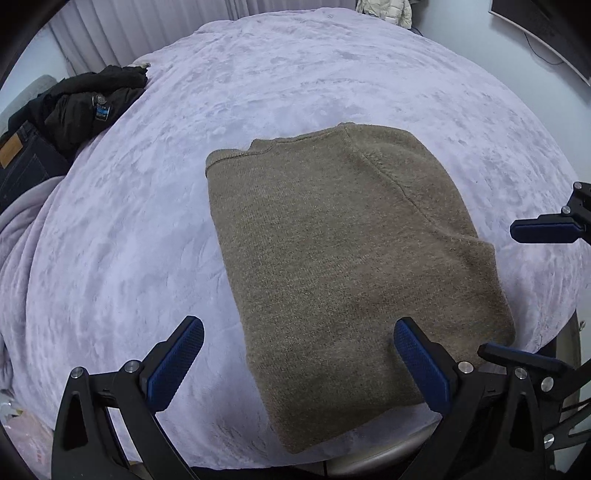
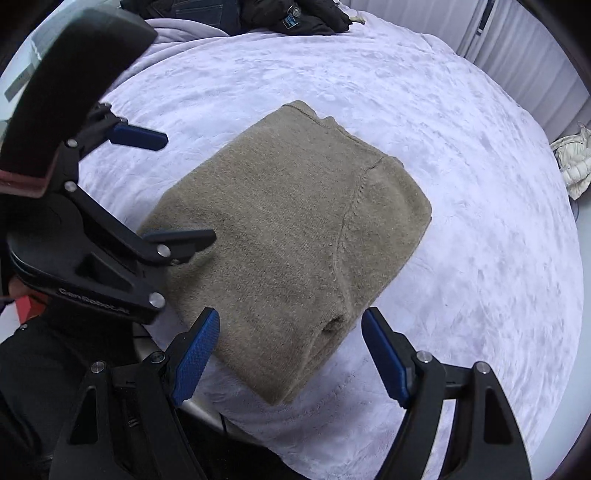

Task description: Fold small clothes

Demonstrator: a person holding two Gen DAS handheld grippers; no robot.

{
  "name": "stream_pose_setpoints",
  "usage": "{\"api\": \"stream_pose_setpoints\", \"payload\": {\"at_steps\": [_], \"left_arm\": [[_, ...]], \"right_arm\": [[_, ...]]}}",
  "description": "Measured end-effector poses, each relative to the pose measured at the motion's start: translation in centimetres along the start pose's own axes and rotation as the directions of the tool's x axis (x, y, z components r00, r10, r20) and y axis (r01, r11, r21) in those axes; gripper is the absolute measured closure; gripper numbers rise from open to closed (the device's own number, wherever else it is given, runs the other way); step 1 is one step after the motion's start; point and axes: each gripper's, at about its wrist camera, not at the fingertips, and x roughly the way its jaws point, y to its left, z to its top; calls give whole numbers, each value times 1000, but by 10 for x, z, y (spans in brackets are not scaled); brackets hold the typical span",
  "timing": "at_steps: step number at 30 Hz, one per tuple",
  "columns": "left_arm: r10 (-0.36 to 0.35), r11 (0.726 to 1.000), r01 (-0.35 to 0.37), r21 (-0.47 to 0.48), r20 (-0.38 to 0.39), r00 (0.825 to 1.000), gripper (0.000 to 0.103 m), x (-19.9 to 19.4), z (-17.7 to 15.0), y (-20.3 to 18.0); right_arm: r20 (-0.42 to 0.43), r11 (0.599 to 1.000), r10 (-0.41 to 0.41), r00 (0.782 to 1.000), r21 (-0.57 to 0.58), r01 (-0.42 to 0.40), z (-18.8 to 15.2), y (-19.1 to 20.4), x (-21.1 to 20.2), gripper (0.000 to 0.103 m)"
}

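A tan knit sweater (image 1: 343,266) lies folded into a rectangle on a lavender plush blanket (image 1: 147,221); it also shows in the right wrist view (image 2: 288,236). My left gripper (image 1: 299,350) is open and empty, above the sweater's near left edge. It also appears in the right wrist view (image 2: 181,184), at the sweater's left side. My right gripper (image 2: 290,347) is open and empty, above the sweater's near corner. One of its fingers (image 1: 543,229) shows at the right edge of the left wrist view.
Dark clothes and jeans (image 1: 66,114) are piled at the blanket's far left edge, also in the right wrist view (image 2: 258,14). A cream puffy jacket (image 2: 576,162) lies beyond the blanket. Curtains (image 1: 129,22) hang behind. The blanket (image 2: 461,184) surrounds the sweater.
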Motion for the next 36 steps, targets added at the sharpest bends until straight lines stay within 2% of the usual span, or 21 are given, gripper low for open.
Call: {"api": "stream_pose_setpoints", "payload": {"at_steps": [4, 6, 9, 16, 20, 36], "left_arm": [[0, 996, 0, -89, 1, 1000, 0, 1, -4, 6], [-21, 995, 21, -99, -6, 1000, 0, 2, -6, 6], [-19, 993, 15, -121, -35, 999, 0, 5, -7, 4], [-58, 995, 53, -89, -52, 997, 0, 5, -9, -10], [-46, 996, 43, -73, -47, 998, 0, 0, -8, -10], [-83, 995, 80, -62, -53, 995, 0, 2, -2, -9]], "right_arm": [[-18, 1000, -10, 1000, 18, 10, -4, 2, 3, 21], [-22, 1000, -2, 1000, 30, 2, -6, 3, 6, 21], [-29, 999, -27, 999, 38, 29, -10, 4, 8, 21], [-40, 995, -12, 999, 97, 16, -15, 6, 12, 21], [-49, 996, -13, 999, 92, 17, -13, 9, 14, 21], [-62, 998, -18, 998, 61, 22, -3, 8, 15, 21]]}}
